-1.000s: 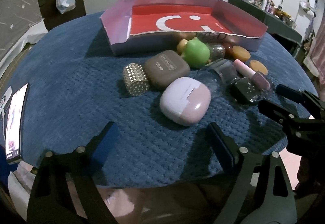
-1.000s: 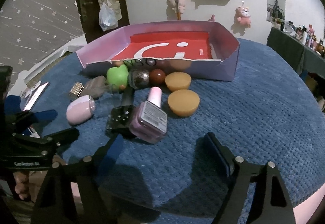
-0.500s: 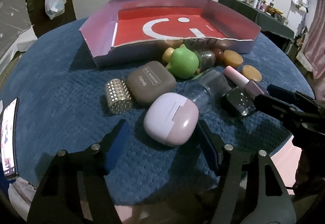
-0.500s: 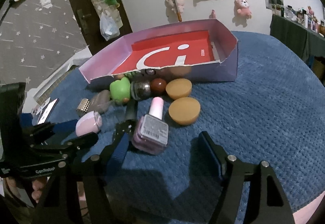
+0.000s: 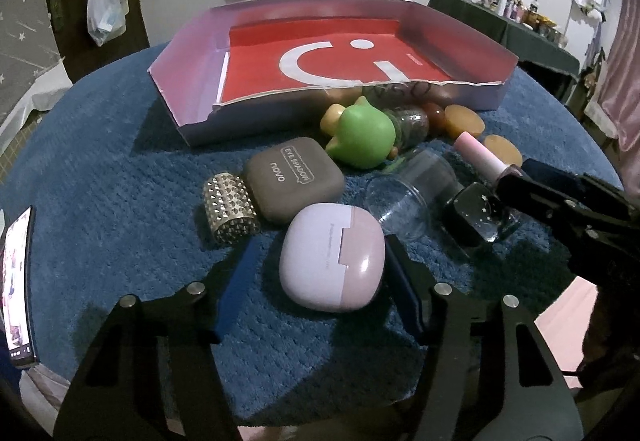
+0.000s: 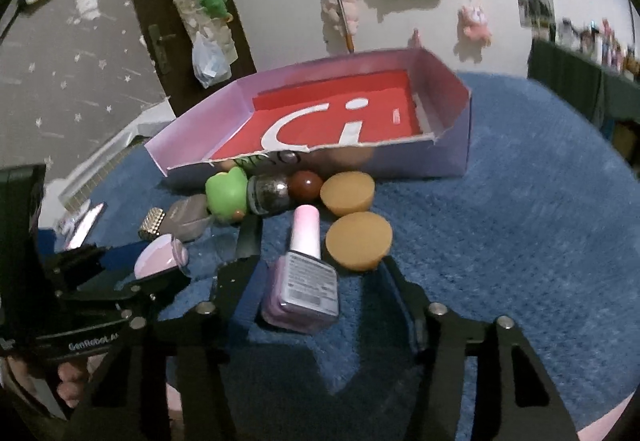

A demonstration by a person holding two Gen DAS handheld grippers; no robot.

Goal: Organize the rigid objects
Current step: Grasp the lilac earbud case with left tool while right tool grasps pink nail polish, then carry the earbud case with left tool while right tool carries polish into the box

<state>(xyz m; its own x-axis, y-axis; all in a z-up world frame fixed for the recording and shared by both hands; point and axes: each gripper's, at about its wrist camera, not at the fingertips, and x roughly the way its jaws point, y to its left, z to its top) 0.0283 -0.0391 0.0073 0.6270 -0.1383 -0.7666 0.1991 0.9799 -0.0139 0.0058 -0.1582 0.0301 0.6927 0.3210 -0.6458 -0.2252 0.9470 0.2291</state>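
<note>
On a blue mat, a lilac earbud case (image 5: 334,255) is straddled by the left gripper (image 5: 316,269), its jaws just narrowed, contact unclear; rightward, a pink nail-polish bottle (image 6: 301,281) is bracketed by the closing right gripper (image 6: 320,281). A red-floored tray (image 5: 192,121) lies beyond.

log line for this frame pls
left tool: closing around pink case, gap left | right tool: closing around nail polish bottle, not clamped | tray: empty
</note>
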